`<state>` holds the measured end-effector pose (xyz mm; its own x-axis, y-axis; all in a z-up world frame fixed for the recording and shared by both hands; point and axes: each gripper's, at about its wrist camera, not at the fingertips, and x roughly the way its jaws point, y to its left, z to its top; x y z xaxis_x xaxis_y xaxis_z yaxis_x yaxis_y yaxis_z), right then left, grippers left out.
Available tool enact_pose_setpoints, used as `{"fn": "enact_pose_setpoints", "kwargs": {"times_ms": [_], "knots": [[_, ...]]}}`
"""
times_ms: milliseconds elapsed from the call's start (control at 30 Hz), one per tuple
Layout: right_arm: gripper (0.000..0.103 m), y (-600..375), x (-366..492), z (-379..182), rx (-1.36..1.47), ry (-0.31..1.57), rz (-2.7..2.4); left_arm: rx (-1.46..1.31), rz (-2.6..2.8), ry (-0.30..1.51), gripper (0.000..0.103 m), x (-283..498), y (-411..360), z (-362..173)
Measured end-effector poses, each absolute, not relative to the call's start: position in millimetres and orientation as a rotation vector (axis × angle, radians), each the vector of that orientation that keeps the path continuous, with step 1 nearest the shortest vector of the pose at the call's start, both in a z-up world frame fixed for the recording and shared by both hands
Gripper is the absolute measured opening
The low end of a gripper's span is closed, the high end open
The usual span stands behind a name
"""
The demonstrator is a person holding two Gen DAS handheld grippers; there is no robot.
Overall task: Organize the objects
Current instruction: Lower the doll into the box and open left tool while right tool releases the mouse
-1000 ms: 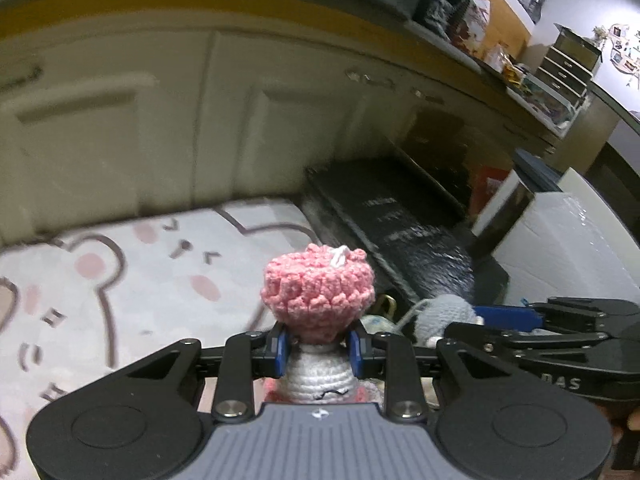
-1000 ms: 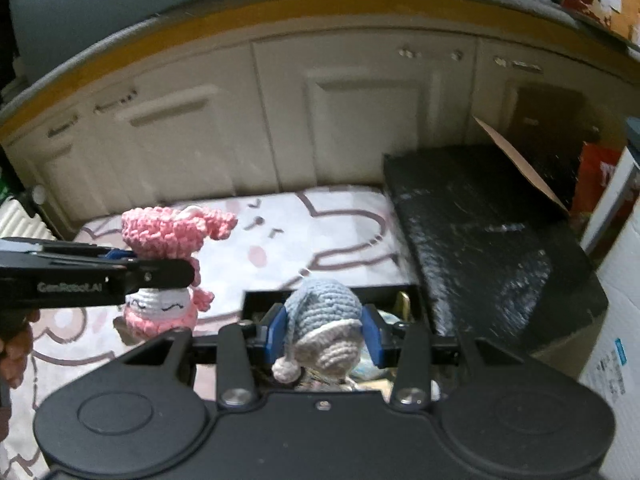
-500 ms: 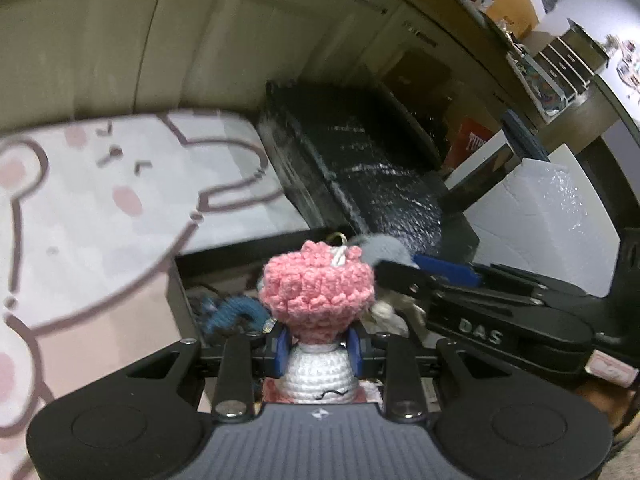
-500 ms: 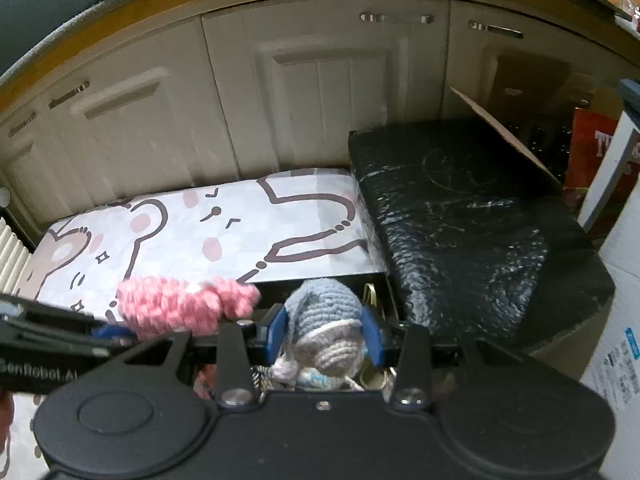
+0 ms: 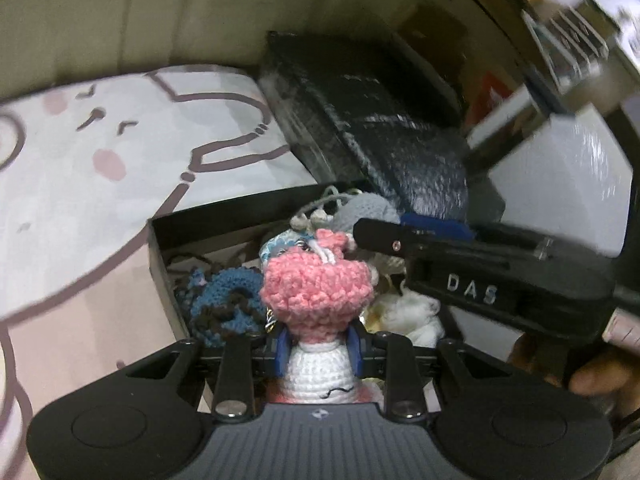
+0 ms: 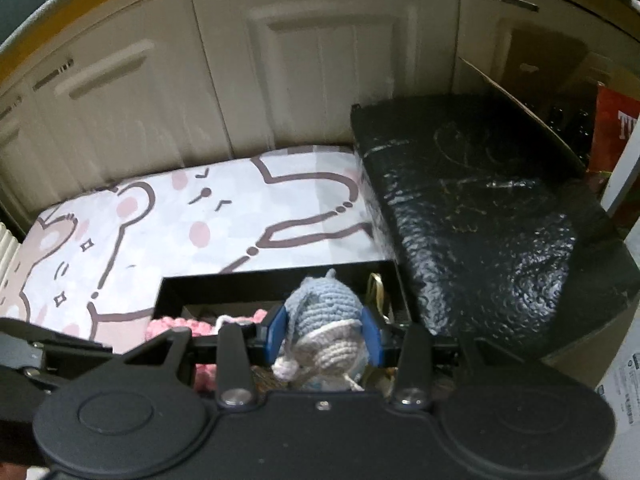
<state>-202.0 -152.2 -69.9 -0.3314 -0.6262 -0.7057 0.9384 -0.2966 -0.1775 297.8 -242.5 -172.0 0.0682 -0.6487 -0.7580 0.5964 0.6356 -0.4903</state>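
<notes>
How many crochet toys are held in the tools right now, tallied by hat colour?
Pink hat: 1, the pink-hatted doll in the left tool
Blue-grey hat: 1, the blue-hatted doll in the right tool
Total: 2
Other yarn pieces in the black box are too jumbled to count.

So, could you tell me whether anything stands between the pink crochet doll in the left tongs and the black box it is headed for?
Nothing solid blocks it. The pink crochet doll, clamped in the left tongs, hangs over the open black box. Below it lie other crochet toys, including a blue one. The right tongs, holding a grey-blue doll, crowd in beside it.
</notes>
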Motion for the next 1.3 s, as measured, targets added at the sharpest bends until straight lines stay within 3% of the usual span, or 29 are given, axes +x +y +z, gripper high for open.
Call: {"fn": "enact_pose_setpoints", "kwargs": {"times_ms": [167, 300, 400, 533, 700, 800, 867, 933, 1000, 1300], "knots": [[0.046, -148.4, -212.0, -72.0, 0.681, 0.672, -1.827, 0.091, -1.027, 1.135, 0.03, 288.8, -254.3, -175.8], [0.058, -148.8, -215.1, -67.8, 0.709, 0.61, -1.838, 0.166, -1.073, 1.106, 0.03, 282.7, -258.9, -176.4], [0.059, -149.0, -211.7, -60.3, 0.687, 0.602, -1.856, 0.225, -1.114, 1.063, 0.03, 277.0, -262.7, -177.1], [0.047, -146.8, -206.5, -49.3, 0.688, 0.563, -1.826, 0.292, -1.174, 1.008, 0.03, 267.2, -268.6, -177.8], [0.041, -147.0, -197.0, -52.1, 0.758, 0.619, -1.73, 0.291, -1.221, 1.007, 0.032, 266.7, -263.3, -177.3], [0.036, -144.9, -190.1, -59.6, 0.788, 0.698, -1.682, 0.302, -1.25, 1.028, 0.043, 268.3, -256.4, -174.6], [0.03, -142.6, -187.1, -61.3, 0.791, 0.726, -1.687, 0.312, -1.268, 1.044, 0.044, 269.8, -250.8, -172.4], [0.014, -141.0, -188.0, -60.0, 0.829, 0.732, -1.683, 0.314, -1.273, 1.065, 0.046, 272.3, -244.6, -170.7], [0.009, -137.8, -186.2, -60.7, 0.858, 0.765, -1.684, 0.304, -1.275, 1.072, 0.048, 274.4, -237.5, -167.8], [0.005, -117.5, -176.7, -67.9, 0.925, 0.897, -1.668, 0.311, -1.256, 1.059, 0.053, 276.0, -232.1, -160.2]]}}
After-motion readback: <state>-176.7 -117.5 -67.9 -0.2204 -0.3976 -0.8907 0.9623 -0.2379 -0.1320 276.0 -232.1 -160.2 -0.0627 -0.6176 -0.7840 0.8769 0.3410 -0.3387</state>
